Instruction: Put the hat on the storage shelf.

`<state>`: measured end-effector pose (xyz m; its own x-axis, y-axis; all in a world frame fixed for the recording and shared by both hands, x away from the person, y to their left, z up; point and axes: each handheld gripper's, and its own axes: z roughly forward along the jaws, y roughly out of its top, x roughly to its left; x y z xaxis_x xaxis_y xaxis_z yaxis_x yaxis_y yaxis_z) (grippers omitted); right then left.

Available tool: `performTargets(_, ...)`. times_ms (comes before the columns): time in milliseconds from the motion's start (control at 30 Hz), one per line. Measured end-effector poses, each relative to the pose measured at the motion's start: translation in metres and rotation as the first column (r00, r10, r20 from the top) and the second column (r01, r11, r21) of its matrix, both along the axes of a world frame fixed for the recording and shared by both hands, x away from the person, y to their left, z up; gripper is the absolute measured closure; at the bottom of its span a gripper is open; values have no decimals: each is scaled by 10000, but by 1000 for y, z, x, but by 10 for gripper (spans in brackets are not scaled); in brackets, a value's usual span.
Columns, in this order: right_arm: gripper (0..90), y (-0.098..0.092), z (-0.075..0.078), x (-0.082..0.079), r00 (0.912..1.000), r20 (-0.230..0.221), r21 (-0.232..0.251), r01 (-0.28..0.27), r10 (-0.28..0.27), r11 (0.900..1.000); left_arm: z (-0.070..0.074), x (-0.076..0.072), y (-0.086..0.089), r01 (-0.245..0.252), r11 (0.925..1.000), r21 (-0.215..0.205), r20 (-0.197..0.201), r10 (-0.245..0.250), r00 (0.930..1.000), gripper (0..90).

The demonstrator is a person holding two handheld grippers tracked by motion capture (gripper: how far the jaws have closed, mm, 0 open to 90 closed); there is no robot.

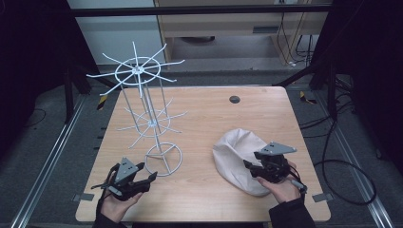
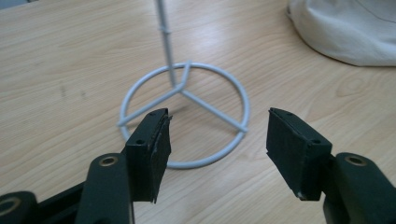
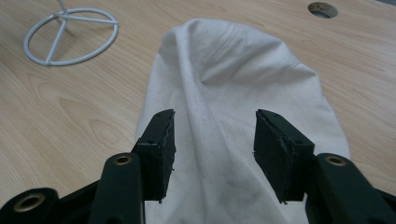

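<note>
White wire rack (image 1: 145, 114) stood on table's (image 1: 209, 118) left half; its ring base lay just ahead of left gripper (image 2: 217, 142), jaws spread, nothing btwn. Cream cloth bag (image 3: 233, 102) lay under right gripper (image 3: 214, 149), jaws apart over it, not pinching.

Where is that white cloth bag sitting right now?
In the high view the white cloth bag lies on the right half of the table, right of the wire rack, with the right gripper over its near end.
</note>
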<state>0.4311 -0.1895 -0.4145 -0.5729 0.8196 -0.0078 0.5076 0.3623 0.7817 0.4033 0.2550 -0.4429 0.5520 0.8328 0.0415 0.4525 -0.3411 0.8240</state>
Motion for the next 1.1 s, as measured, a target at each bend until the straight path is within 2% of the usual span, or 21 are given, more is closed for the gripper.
performTargets(67, 495, 6, -1, 4, 9999, -93, -98, -106, 105, 9999, -2, 1, 7, -221, 9997, -89, -83, 221, 9997, 389)
performTargets(200, 509, 20, -4, 13, 9990, -342, -440, -309, 294, 9986, -8, 7, 17, -589, 9983, 11, -210, 589, 9980, 386)
performTargets(367, 555, 32, -11, 26, 9972, -706, -906, -326, 262, 9954, -12, 12, 26, -984, 9951, 11, -250, 984, 9948, 382)
performTargets(633, 704, 42, -22, 41, 9929, -1189, -1668, -138, -62, 9859, -14, 16, 37, -1393, 9902, -106, -258, 1390, 9900, 396)
performTargets(733, 784, 45, -24, 45, 9927, -1206, -1996, -164, -80, 9797, -14, 16, 39, -1465, 9891, -173, -301, 1459, 9888, 406)
performTargets(867, 869, 46, -22, 46, 9927, -1193, -2140, -104, -155, 9768, -14, 17, 42, -1525, 9881, -179, -350, 1518, 9878, 419)
performTargets(1000, 877, 44, -17, 46, 9936, -1111, -2168, -43, -203, 9762, -15, 18, 44, -1584, 9871, -230, -386, 1574, 9868, 426)
performTargets(1100, 878, 40, -10, 43, 9960, -879, -1914, 3, -174, 9815, -15, 18, 44, -1608, 9866, -258, -414, 1597, 9863, 429)
